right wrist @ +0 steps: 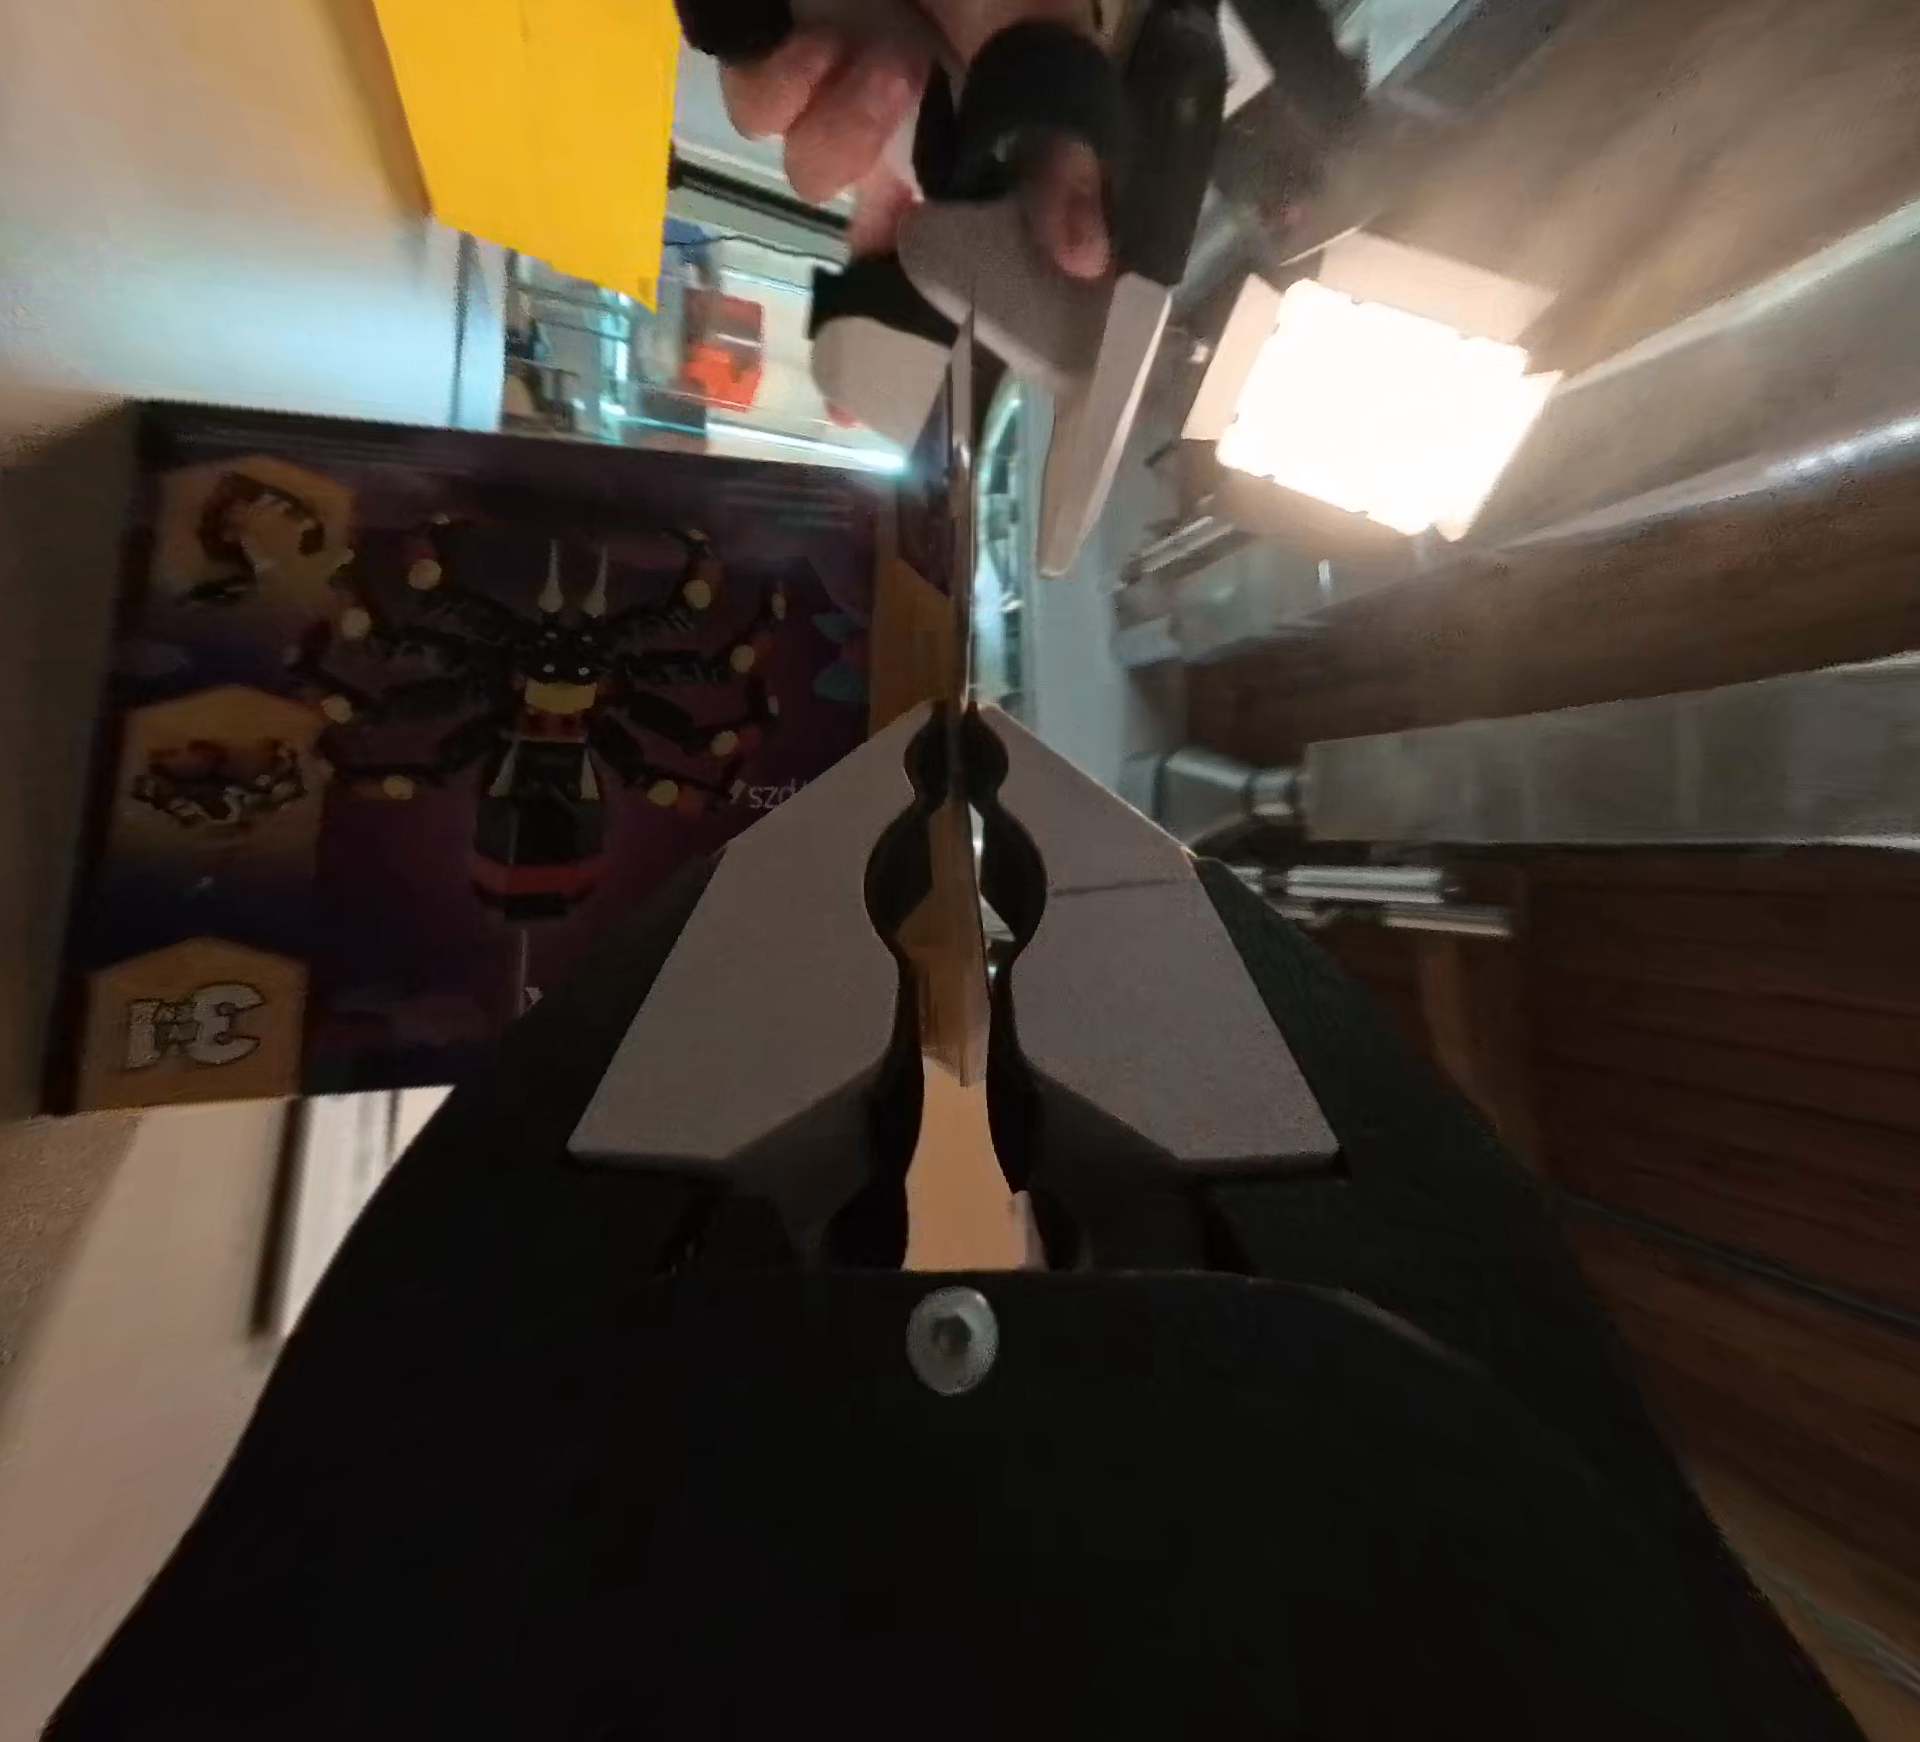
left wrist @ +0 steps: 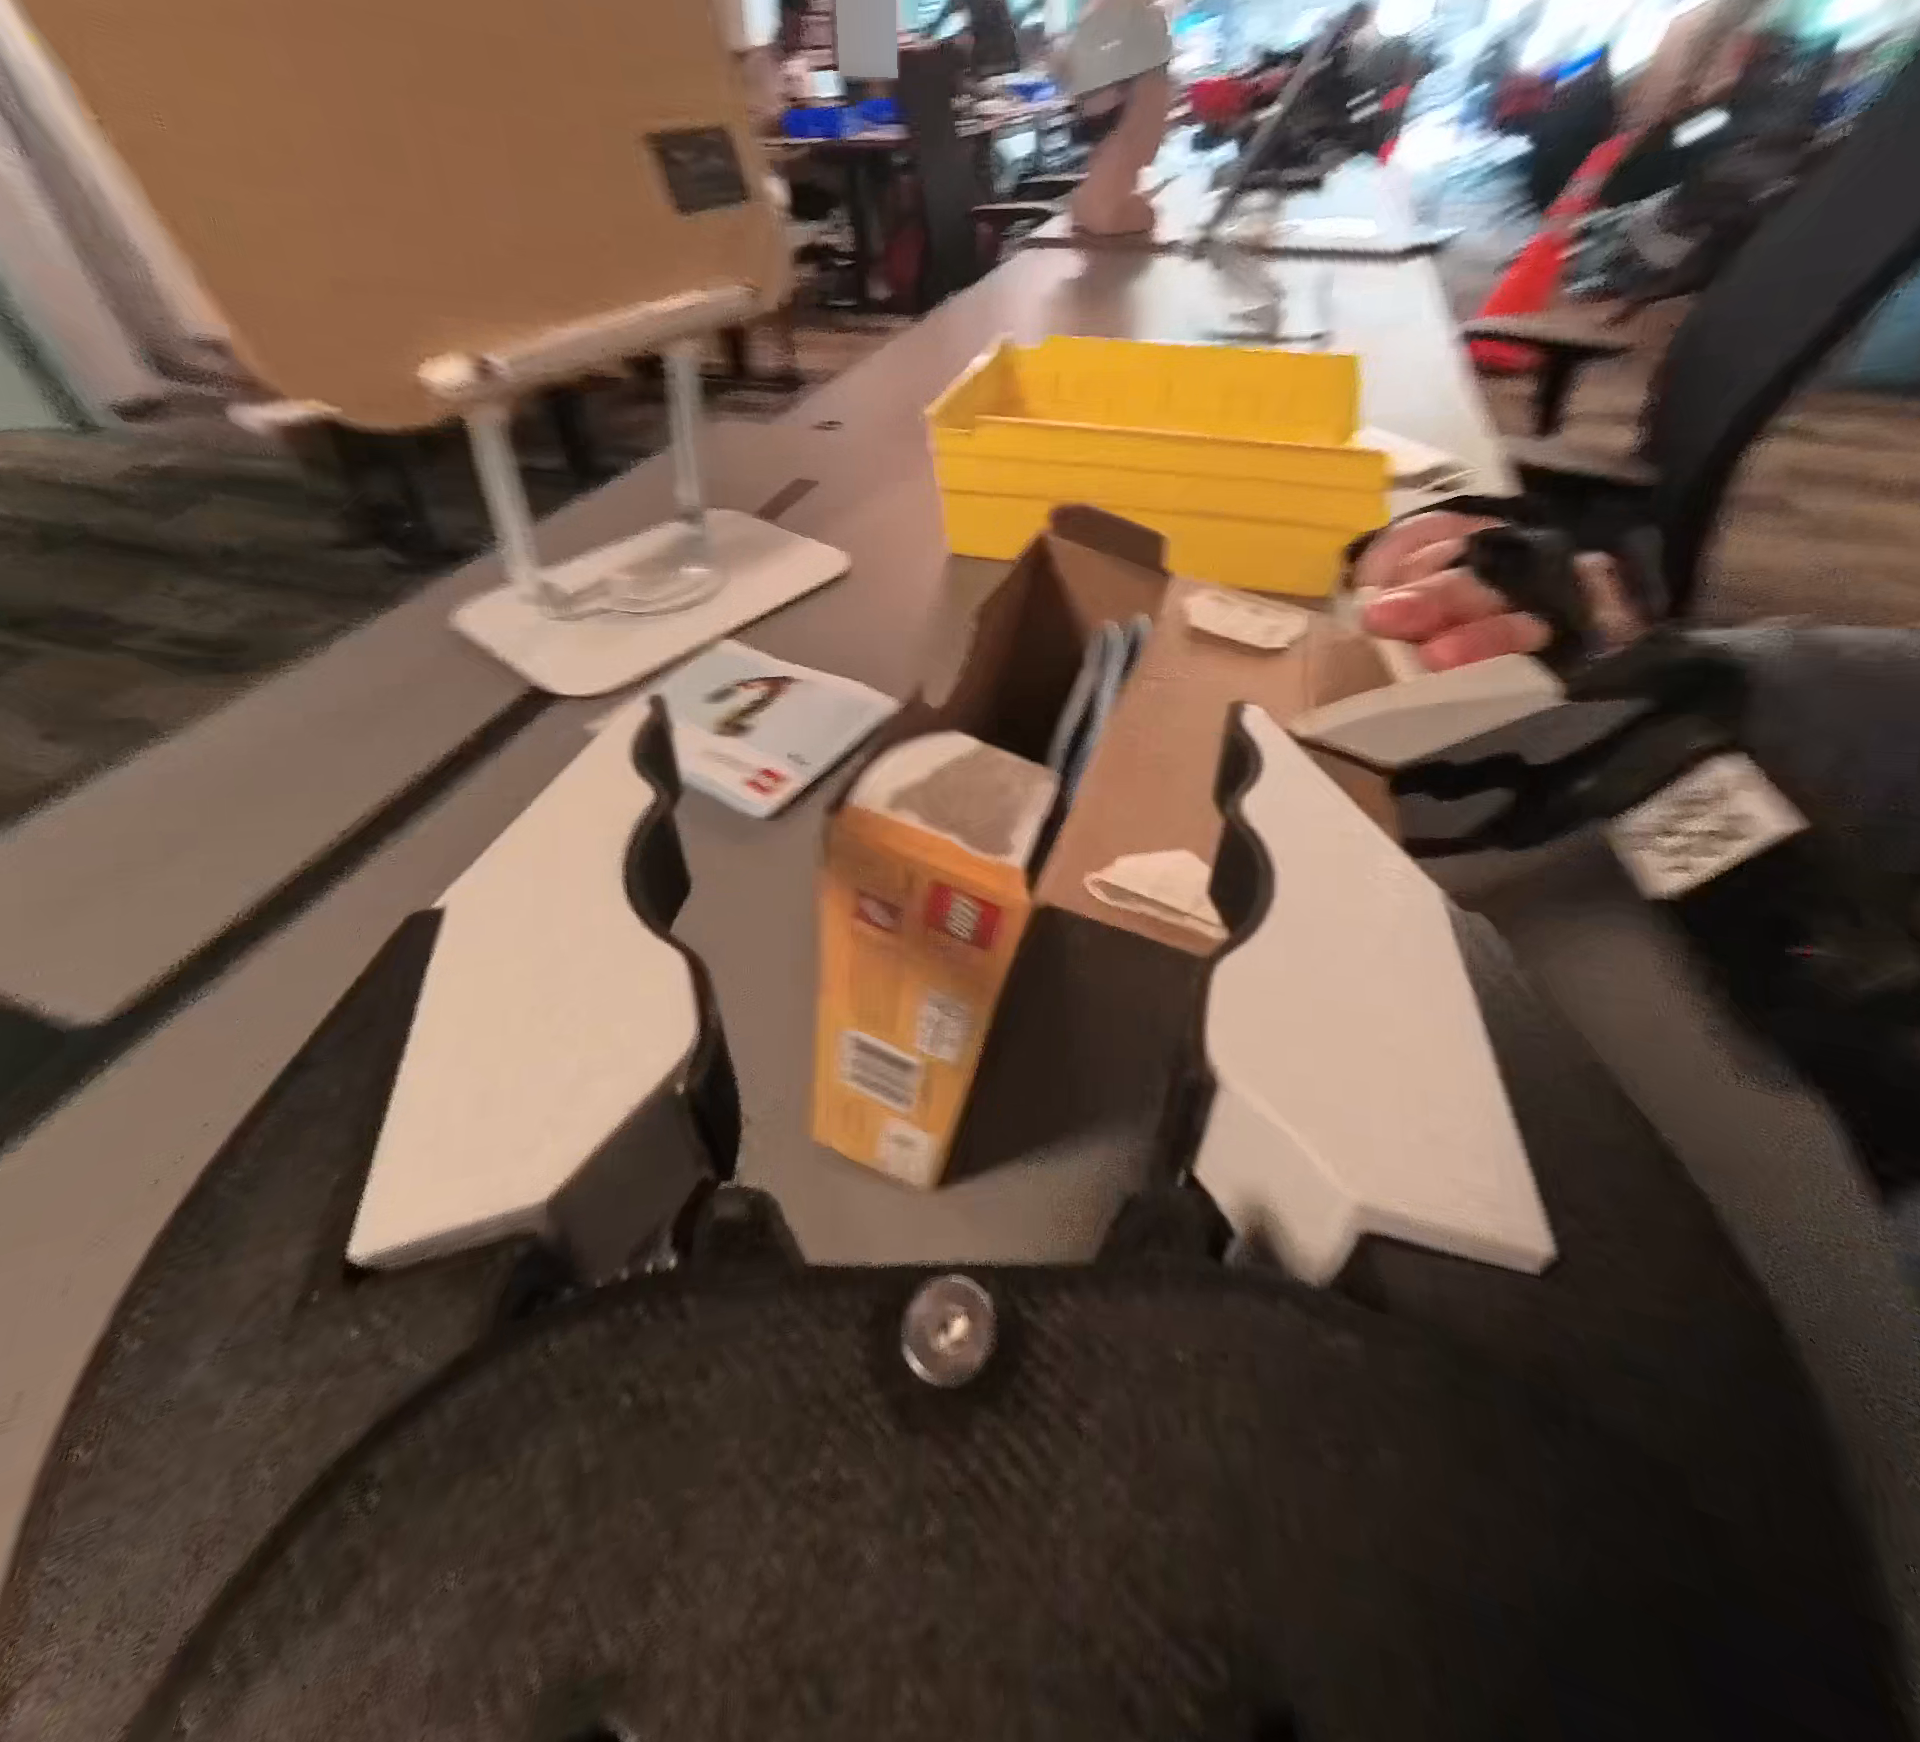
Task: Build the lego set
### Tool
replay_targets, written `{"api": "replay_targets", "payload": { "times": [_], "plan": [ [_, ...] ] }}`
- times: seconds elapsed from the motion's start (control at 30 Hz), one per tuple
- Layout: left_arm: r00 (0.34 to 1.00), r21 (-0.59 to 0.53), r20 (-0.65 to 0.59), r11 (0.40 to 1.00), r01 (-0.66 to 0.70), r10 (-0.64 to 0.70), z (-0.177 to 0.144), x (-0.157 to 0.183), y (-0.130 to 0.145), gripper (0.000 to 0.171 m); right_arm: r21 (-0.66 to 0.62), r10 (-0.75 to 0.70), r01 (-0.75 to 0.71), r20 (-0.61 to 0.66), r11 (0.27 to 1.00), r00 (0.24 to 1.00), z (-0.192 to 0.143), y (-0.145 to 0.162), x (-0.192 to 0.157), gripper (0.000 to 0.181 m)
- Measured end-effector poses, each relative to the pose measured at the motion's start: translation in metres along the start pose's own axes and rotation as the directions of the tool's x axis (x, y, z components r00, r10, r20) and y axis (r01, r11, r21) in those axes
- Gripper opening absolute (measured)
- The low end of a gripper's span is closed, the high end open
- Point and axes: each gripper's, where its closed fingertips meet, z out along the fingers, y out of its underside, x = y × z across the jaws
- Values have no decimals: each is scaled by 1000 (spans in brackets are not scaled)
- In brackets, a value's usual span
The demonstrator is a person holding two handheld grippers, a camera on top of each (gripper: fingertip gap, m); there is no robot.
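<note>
Left claw [left wrist: 945,871] wide open around box [left wrist: 914,965]; right claw [right wrist: 958,736] pinching flap [right wrist: 951,913].

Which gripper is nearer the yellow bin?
Right. Right gripper pinches a flap of the box just before the yellow bin; left gripper sits behind the box, open.

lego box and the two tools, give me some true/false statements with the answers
1. The lego box lies on the table with its end flaps open. True.
2. The left tool is shut on the box. False: its jaws stand wide open, one on each side of the box.
3. The right tool is pinched on a thin cardboard flap. True.
4. The yellow bin sits nearer the camera than the box. False: it is behind the box.
</note>
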Motion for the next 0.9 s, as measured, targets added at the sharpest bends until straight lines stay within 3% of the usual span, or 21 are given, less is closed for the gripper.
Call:
{"api": "replay_targets", "payload": {
  "times": [0.13, 0.23, 0.33, 0.57, 0.63, 0.73, 0.8, 0.87, 0.9],
  "plan": [
    [931, -5, -217, 954, 299, -293, 11, 3, 22, 118, 7, -67, 67, -35, 998, 997, 3, -1, -9, 0],
    [942, -125, -206, 962, 241, -263, 23, 5, 55, 118, -4, -46, 46, -23, 999, 999, 3, 1, -17, 0],
    [957, -87, -190, 974, 207, -220, 25, 1, 53, 108, -12, -14, 14, -4, 1000, 1000, 3, 7, -20, 0],
    [962, -109, -211, 982, 152, -173, 23, 2, 58, 101, 8, 98, -99, 48, 995, 994, 4, 7, -25, 1],
    [966, -108, -194, 983, 150, -169, 25, 0, 58, 100, -4, 193, -193, 64, 981, 979, 7, 12, -22, 11],
    [968, -99, -180, 982, 161, -177, 27, -2, 57, 99, -3, 380, -381, 100, 924, 920, 7, 17, -15, 37],
    [967, -82, -181, 983, 164, -177, 27, -2, 55, 89, 11, 513, -519, 135, 855, 848, 3, 19, -9, 53],
    [977, -29, -150, 988, 150, -153, 26, -7, 49, 50, 8, 667, -674, 130, 739, 733, -2, 25, 4, 56],
    [982, -27, -136, 991, 130, -133, 26, -8, 51, 48, -13, 742, -747, 132, 665, 658, -3, 30, 7, 55]
  ]
}}
